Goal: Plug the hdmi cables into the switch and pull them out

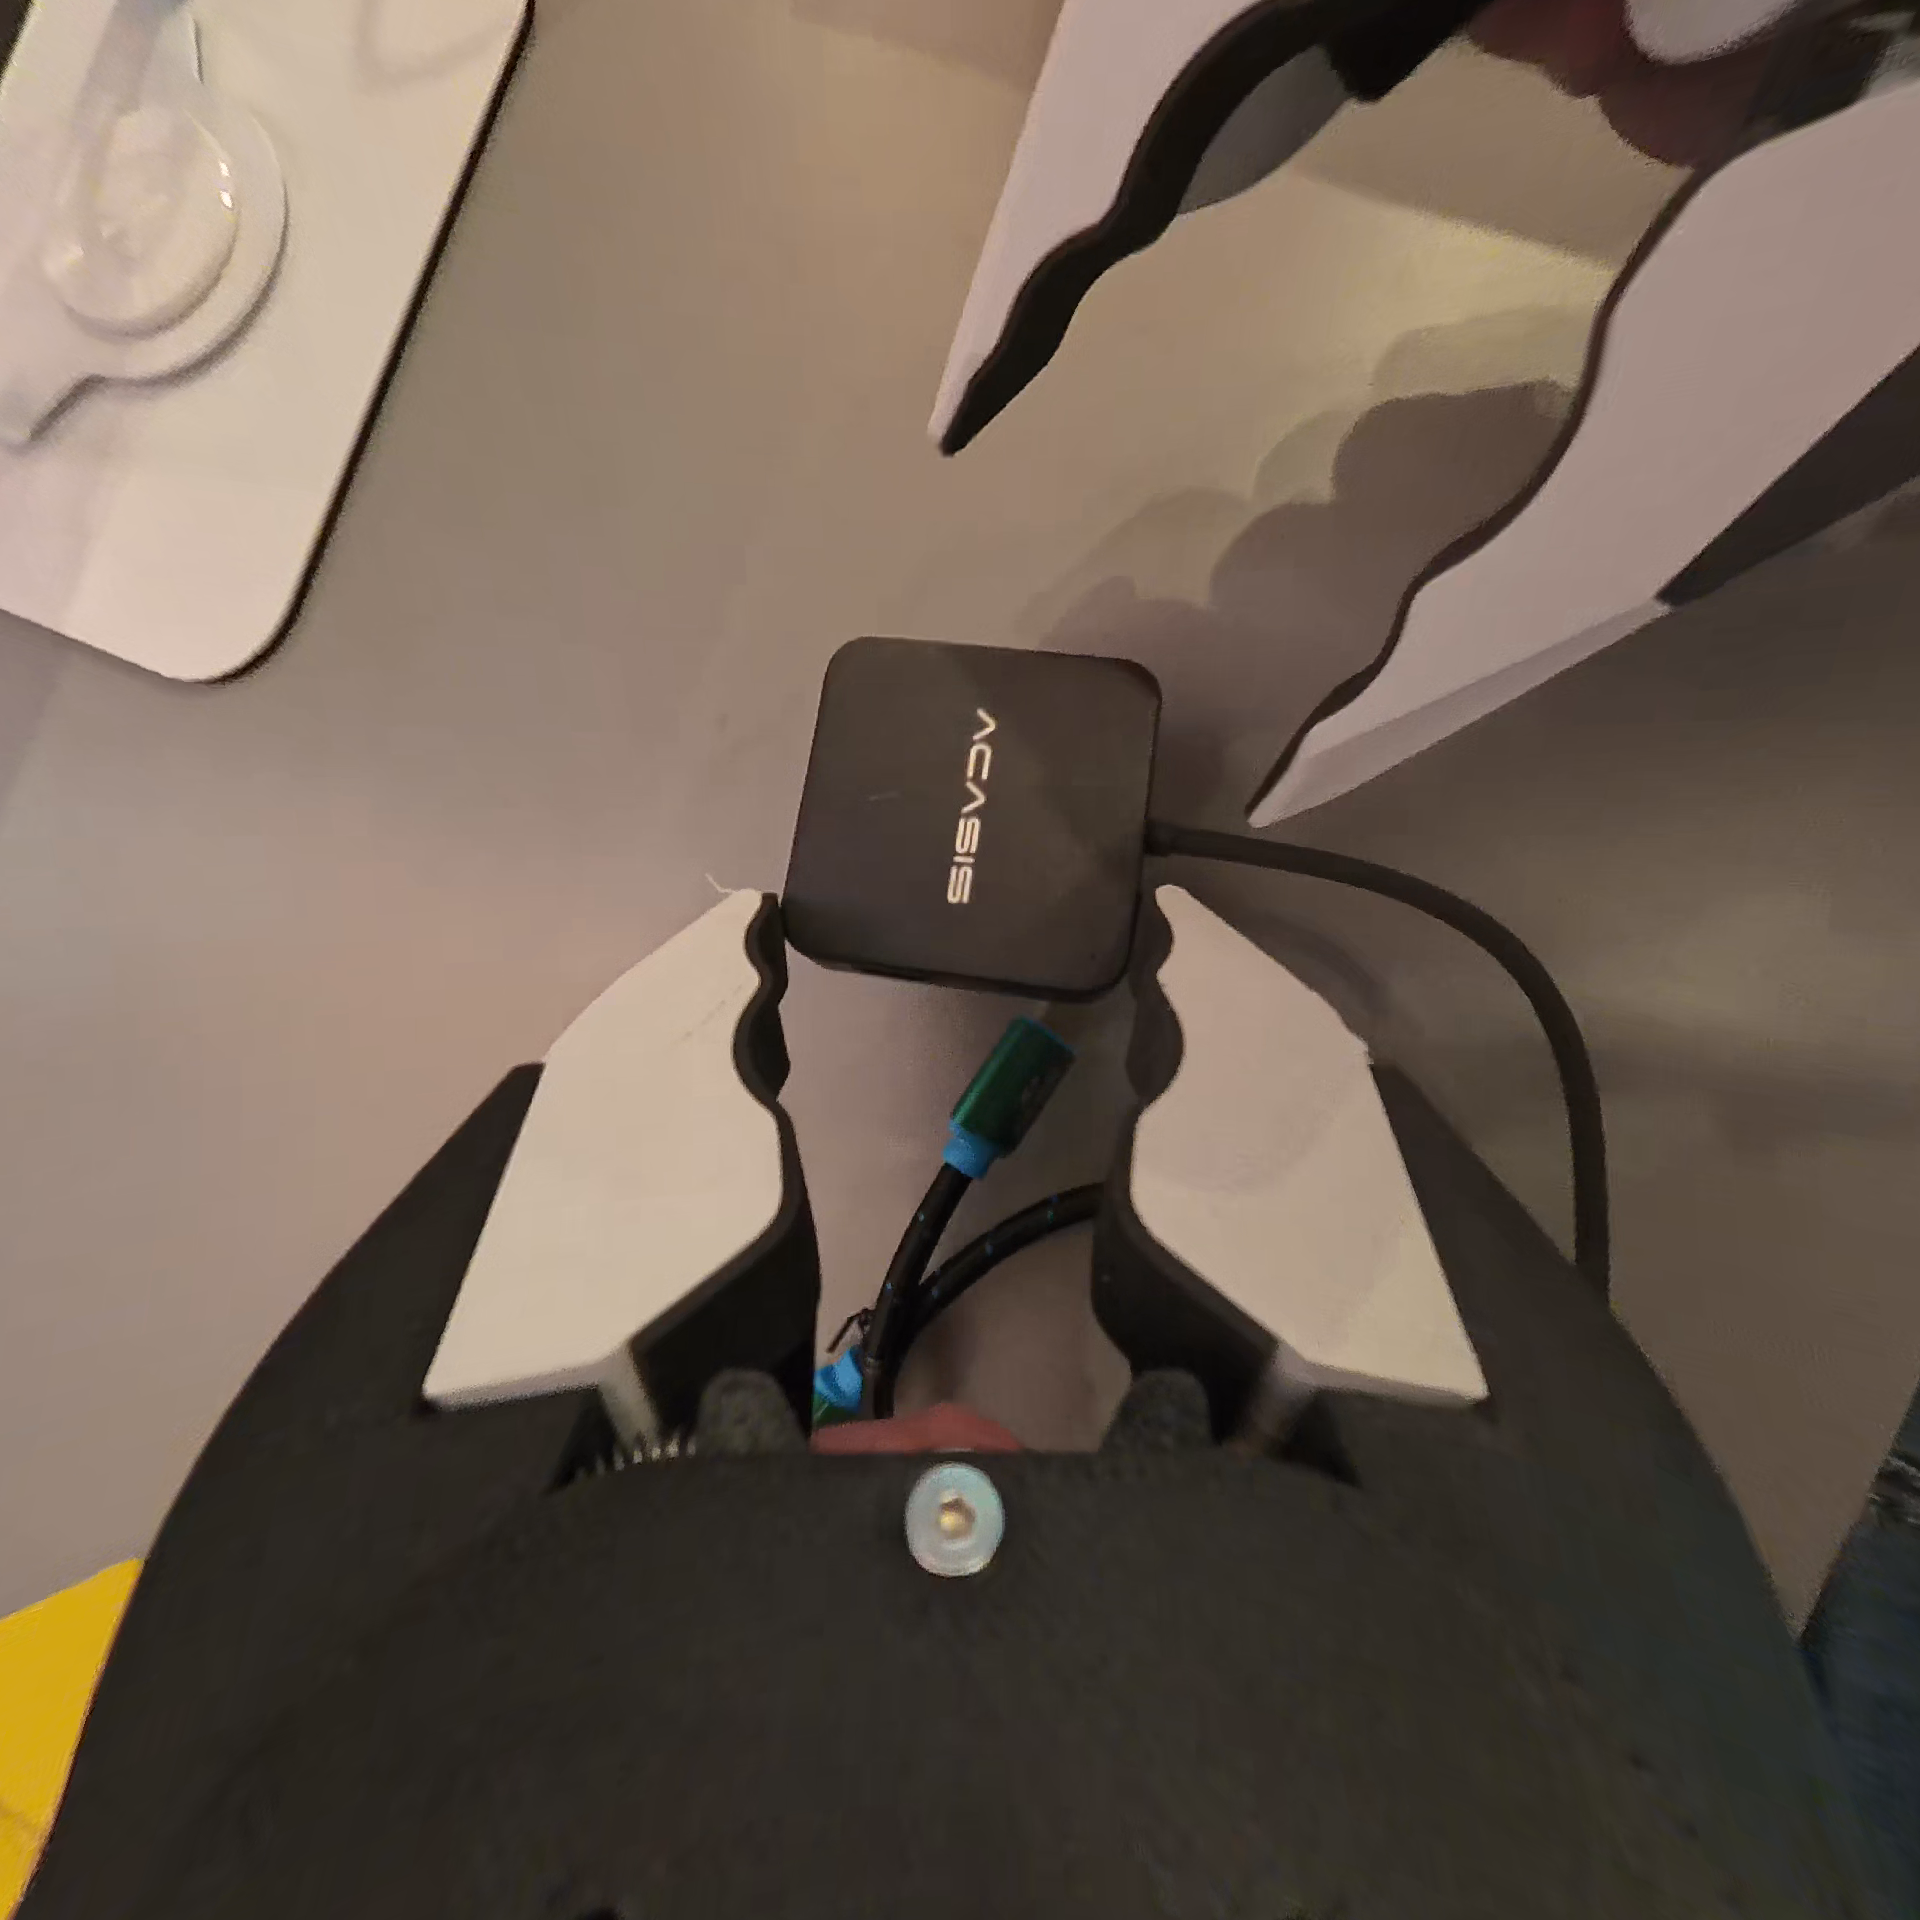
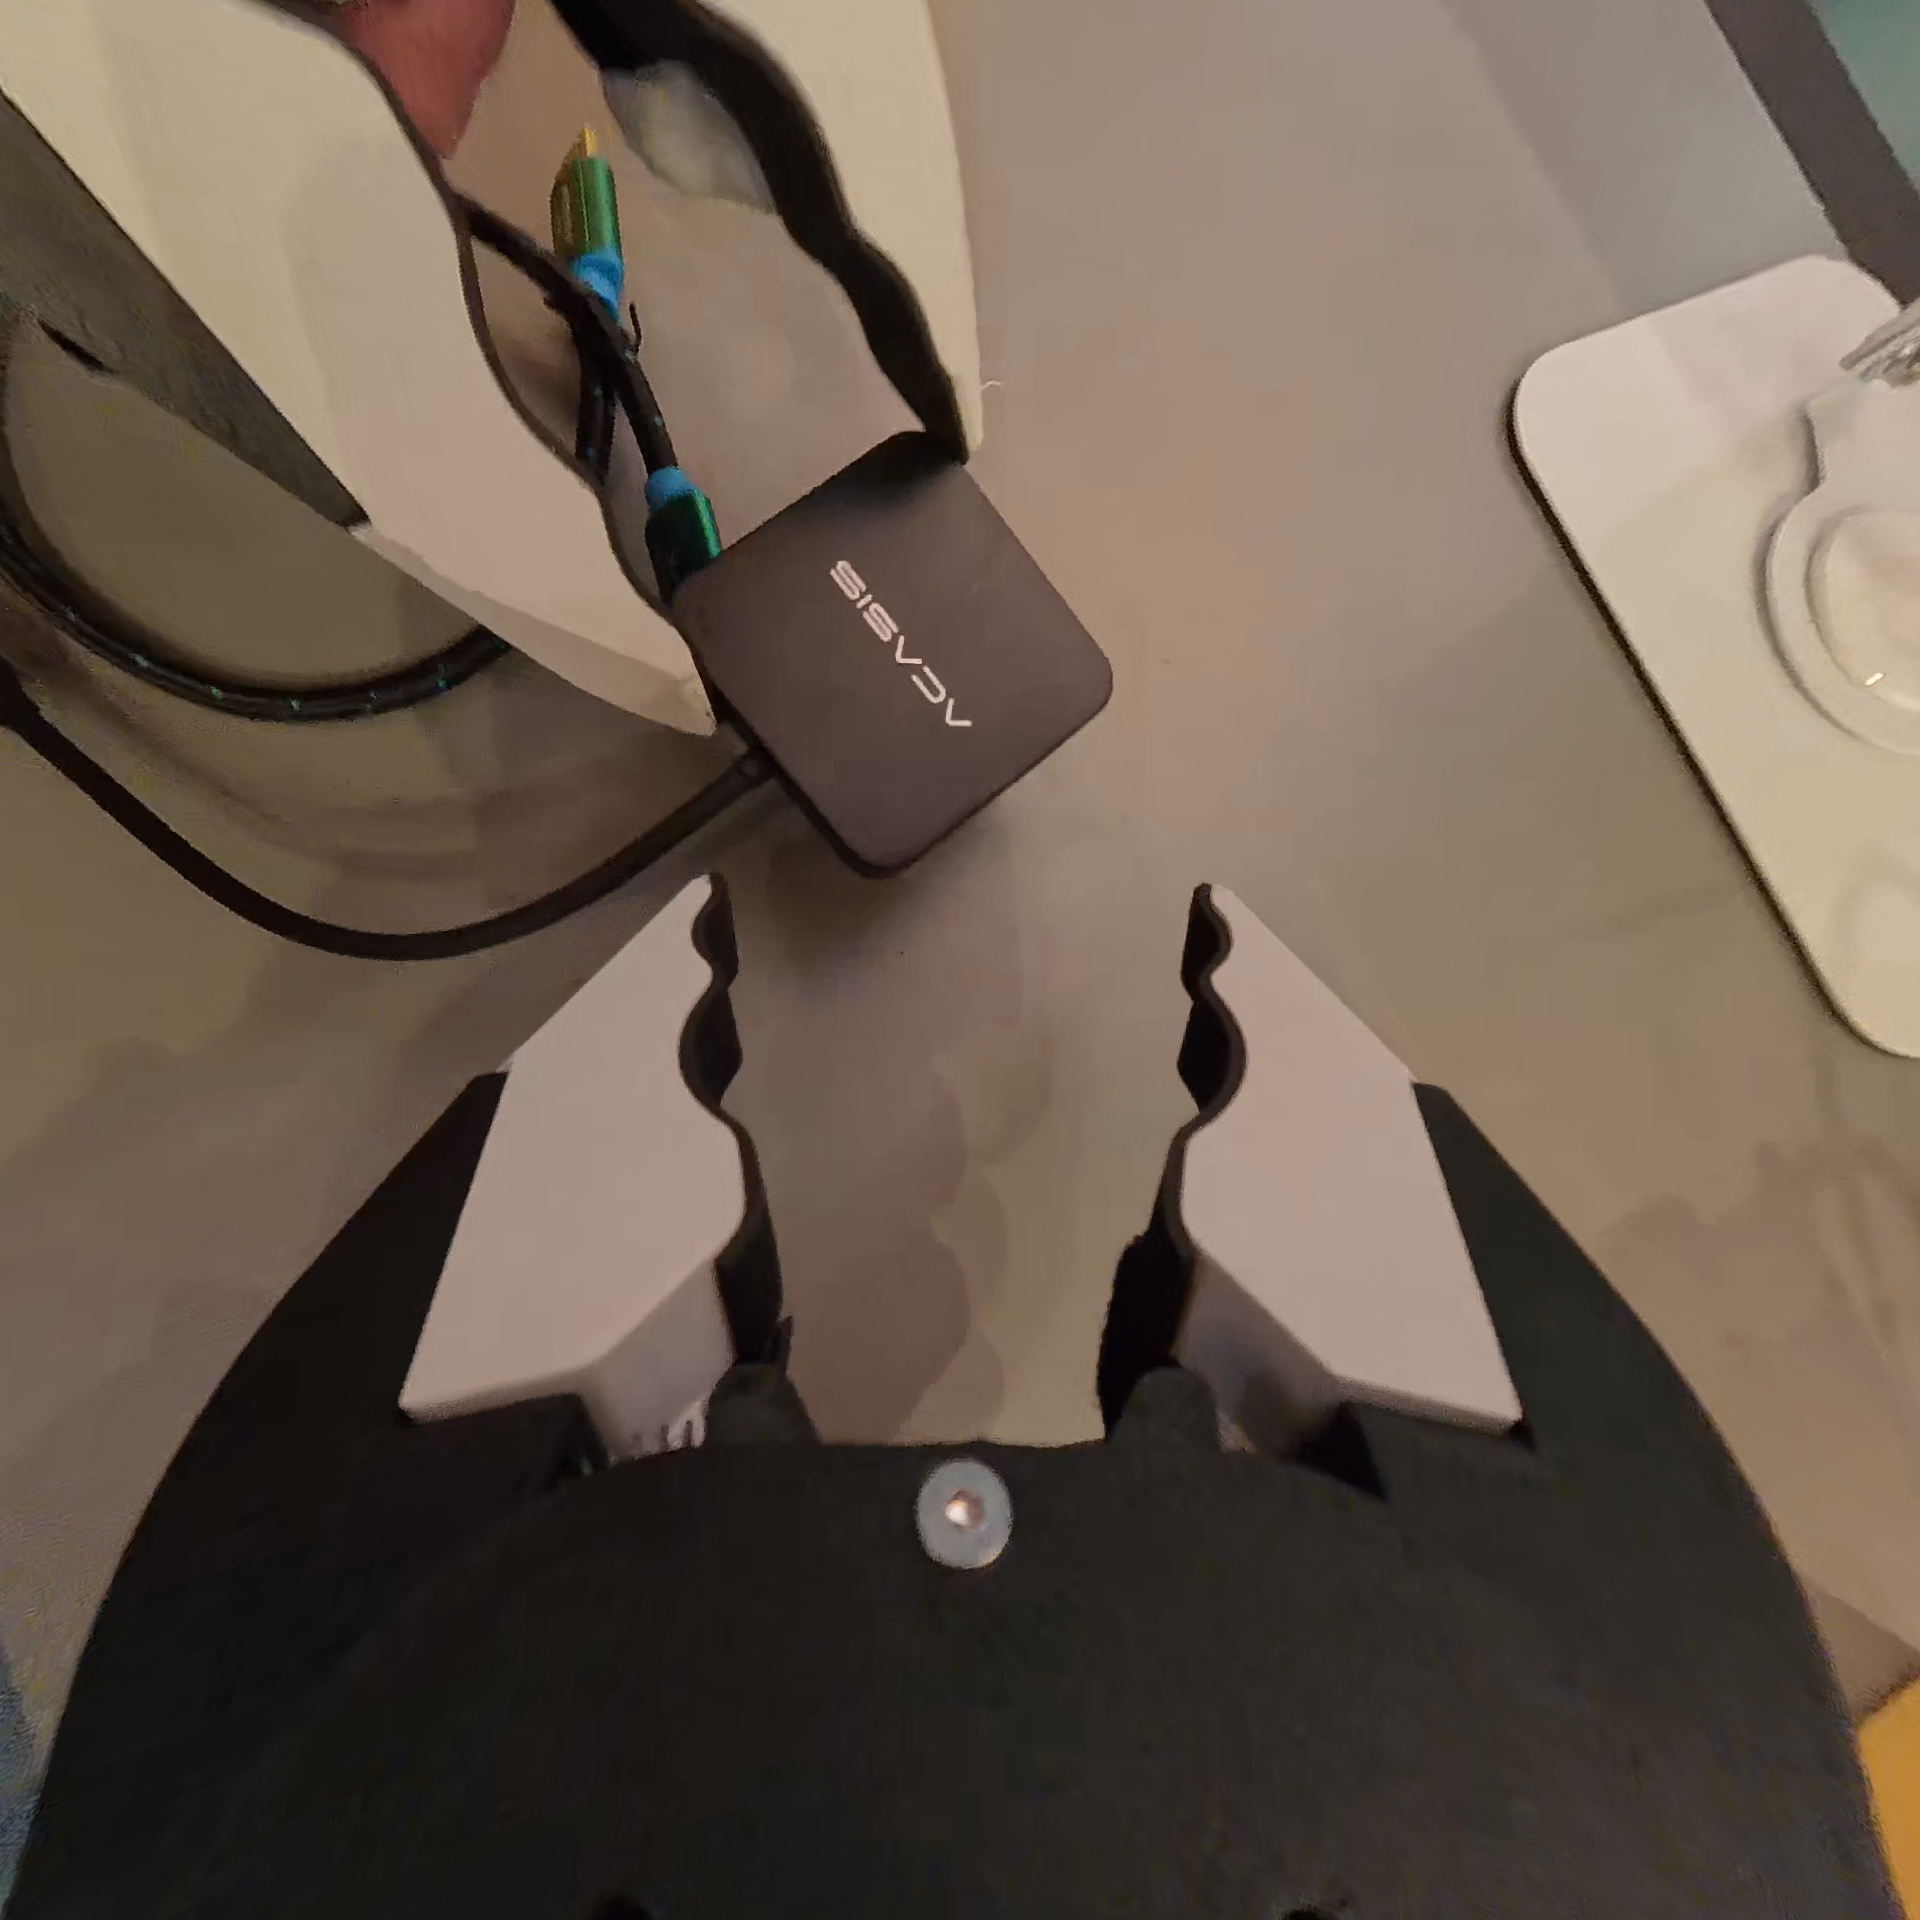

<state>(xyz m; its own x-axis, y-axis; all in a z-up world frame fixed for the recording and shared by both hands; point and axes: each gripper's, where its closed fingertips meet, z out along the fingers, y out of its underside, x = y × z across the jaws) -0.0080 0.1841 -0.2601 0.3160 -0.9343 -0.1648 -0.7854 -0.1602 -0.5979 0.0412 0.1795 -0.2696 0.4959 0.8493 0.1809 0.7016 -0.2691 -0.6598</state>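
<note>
Two white-fingered, black-bodied handheld tools on record above a grey tabletop (image 1: pixel 520 831). Finds left gripper (image 1: pixel 961 920) (image 2: pixel 826 582) narrowed onto the flat black square switch box (image 1: pixel 966 821) (image 2: pixel 894 675), fingertips (image 1: pixel 764 935) pressing its near corners. Locates that switch box flat on the tabletop, mid-scene. Notes green metal HDMI plug (image 1: pixel 1013 1081) (image 2: pixel 681 540) with blue collar between the left fingers, nose at the switch box's edge; cannot tell whether seated. Notes second green plug (image 2: pixel 587 197), gold-tipped, lying loose farther back between the same fingers. Finds right gripper (image 2: pixel 961 894) (image 1: pixel 1101 629) spread wide, holding nothing, tips just short of the switch box. Traces thin black lead (image 1: pixel 1455 904) (image 2: pixel 416 935) from the box's side, curving across the table. Logs white rounded tray (image 1: pixel 312 468) (image 2: pixel 1662 468) with clear plastic insert, well apart.
</note>
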